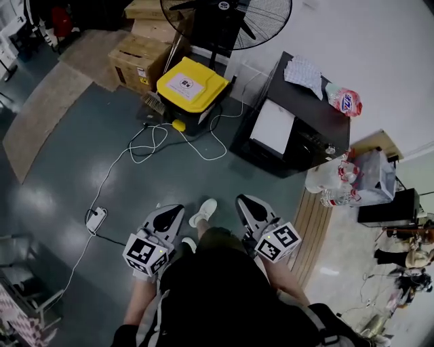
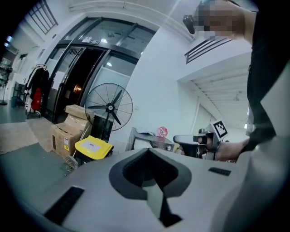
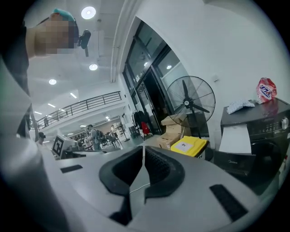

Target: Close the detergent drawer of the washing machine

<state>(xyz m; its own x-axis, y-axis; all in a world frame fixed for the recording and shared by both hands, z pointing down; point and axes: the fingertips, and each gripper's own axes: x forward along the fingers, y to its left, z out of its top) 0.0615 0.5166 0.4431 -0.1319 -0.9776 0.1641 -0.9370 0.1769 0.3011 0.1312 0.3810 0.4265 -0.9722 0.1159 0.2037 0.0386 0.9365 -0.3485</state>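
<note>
Head view, left to right. A white power strip (image 1: 96, 218) lay on the grey-green floor (image 1: 61, 169) at nine o'clock of the left tool (image 1: 169, 215). The left tool was held level at the person's waist. The left gripper view showed its jaws fully together with nothing between them.

Brown cardboard boxes (image 1: 139, 57) stood at eleven o'clock. A black bin with a yellow lid (image 1: 193, 85) stood at twelve o'clock, and a black pedestal fan (image 1: 227, 20) stood behind it. White cables (image 1: 152, 142) trailed across the floor in front of the bin.

The right tool (image 1: 249, 207) was held beside the left one. Its own view showed the jaws closed and empty.

The black washing machine (image 1: 308, 135) stood at two o'clock, well apart from both tools. A white rectangular panel (image 1: 273, 127) showed on its front. Whether this was the detergent drawer, and whether the drawer stood open, could not be told. A white cloth (image 1: 303, 71) and a pink detergent pouch (image 1: 344, 100) lay on its top.
</note>
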